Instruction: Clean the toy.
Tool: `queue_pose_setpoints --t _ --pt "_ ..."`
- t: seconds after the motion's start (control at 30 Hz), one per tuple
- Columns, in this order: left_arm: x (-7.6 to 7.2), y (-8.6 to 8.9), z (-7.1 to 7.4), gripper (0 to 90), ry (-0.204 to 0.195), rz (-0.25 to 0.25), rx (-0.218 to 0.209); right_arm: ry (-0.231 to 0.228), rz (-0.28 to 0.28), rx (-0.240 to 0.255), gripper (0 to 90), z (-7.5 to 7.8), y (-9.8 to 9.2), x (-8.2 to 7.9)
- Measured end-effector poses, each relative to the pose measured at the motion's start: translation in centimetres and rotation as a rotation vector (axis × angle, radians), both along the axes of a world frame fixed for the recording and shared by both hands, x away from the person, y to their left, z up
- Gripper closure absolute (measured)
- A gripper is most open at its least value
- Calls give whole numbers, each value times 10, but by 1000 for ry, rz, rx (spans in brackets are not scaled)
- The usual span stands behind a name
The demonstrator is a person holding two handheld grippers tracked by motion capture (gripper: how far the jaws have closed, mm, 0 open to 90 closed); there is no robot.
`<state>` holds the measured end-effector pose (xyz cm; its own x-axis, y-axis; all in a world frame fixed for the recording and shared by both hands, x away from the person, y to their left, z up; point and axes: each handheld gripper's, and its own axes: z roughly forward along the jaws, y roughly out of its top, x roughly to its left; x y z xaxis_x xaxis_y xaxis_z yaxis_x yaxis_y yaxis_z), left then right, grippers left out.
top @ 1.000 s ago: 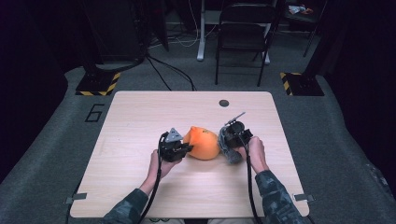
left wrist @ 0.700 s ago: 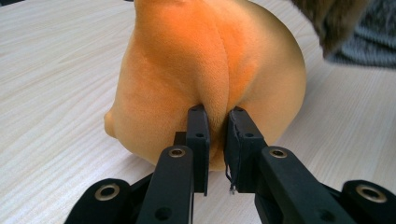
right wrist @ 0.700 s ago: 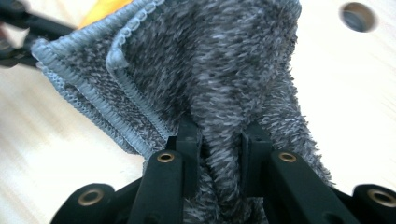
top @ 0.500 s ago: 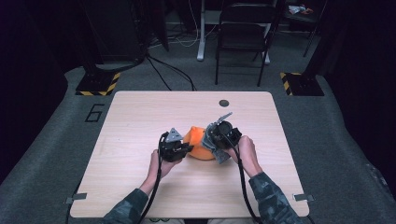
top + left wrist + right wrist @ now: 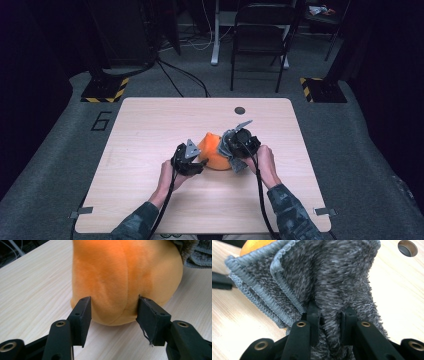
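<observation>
The orange plush toy (image 5: 214, 152) is sitting on the wooden worktop (image 5: 150, 130), and it is serving here as the reference landmark. In the high view it is lying near the middle of the worktop, on the near side of the round cable hole (image 5: 240, 110).

The left tongs (image 5: 196, 165) are resting just beside the toy's left flank, held in the person's left hand (image 5: 169, 176). In the left gripper view the left tongs (image 5: 113, 312) are standing spread, having just been opening, with the toy's rounded lower bulge (image 5: 125, 280) sitting between the two black pads (image 5: 83, 312). The pads are flanking the plush close to its sides; whether either one is grazing the fabric cannot be told.

The right tongs (image 5: 231, 150) are positioned against the toy's right flank, held in the person's right hand (image 5: 264, 161). In the right gripper view the right tongs (image 5: 329, 317) are pinching a thick fold of the grey fuzzy cloth (image 5: 324, 275), which is bunching up between the pads and spreading above them. The stitched hem of the cloth (image 5: 252, 297) is draping toward the worktop. A small patch of the orange toy (image 5: 253, 245) is showing beyond the cloth's upper edge, so the cloth is lying against the toy on that side.
</observation>
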<state>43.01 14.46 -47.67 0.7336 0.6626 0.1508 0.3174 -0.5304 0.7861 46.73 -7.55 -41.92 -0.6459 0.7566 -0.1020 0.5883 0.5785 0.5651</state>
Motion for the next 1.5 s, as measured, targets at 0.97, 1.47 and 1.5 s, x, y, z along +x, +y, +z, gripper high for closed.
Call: queue_pose_setpoints --t 0.97,1.47,1.5 --pt "-12 -5 23 823 91 6 -145 -105 55 76 735 38 17 -22" --pt "-3 2 13 815 155 14 -125 33 13 35 735 11 7 -5" --pt "-2 3 13 814 155 10 -119 47 9 35 735 8 5 -4"
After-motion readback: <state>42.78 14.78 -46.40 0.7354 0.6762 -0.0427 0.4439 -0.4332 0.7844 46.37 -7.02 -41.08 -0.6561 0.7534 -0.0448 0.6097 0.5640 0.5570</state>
